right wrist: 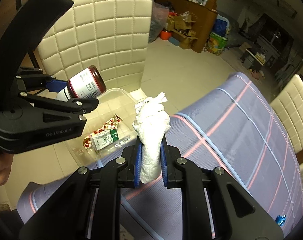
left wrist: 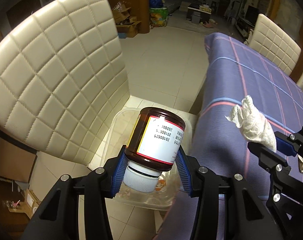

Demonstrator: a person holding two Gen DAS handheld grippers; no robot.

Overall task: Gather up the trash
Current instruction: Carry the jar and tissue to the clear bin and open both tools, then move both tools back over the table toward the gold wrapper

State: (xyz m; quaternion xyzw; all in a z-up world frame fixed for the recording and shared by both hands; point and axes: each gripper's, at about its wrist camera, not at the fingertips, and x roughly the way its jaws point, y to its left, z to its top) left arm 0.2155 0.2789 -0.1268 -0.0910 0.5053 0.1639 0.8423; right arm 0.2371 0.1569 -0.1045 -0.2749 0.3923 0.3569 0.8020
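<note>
My left gripper (left wrist: 151, 160) is shut on a brown jar (left wrist: 157, 140) with a white label and a white cap, the cap end toward the camera. The jar hangs above a clear plastic bin (left wrist: 119, 120) on the cream chair's seat. My right gripper (right wrist: 151, 146) is shut on a crumpled white tissue (right wrist: 151, 132) over the table's edge, beside the bin (right wrist: 121, 92). Several wrappers (right wrist: 103, 134) lie in the bin. In the right wrist view the left gripper (right wrist: 71, 94) and jar (right wrist: 85, 84) show at the left. In the left wrist view the tissue (left wrist: 251, 124) and right gripper (left wrist: 271, 146) show at the right.
The quilted cream chair back (left wrist: 61, 70) stands close behind the bin. A table with a purple plaid cloth (right wrist: 241, 130) fills the right side, with a small blue wrapper (right wrist: 280, 220) on it. More cream chairs (left wrist: 275, 40) line its far side. Boxes (left wrist: 127, 24) clutter the tiled floor beyond.
</note>
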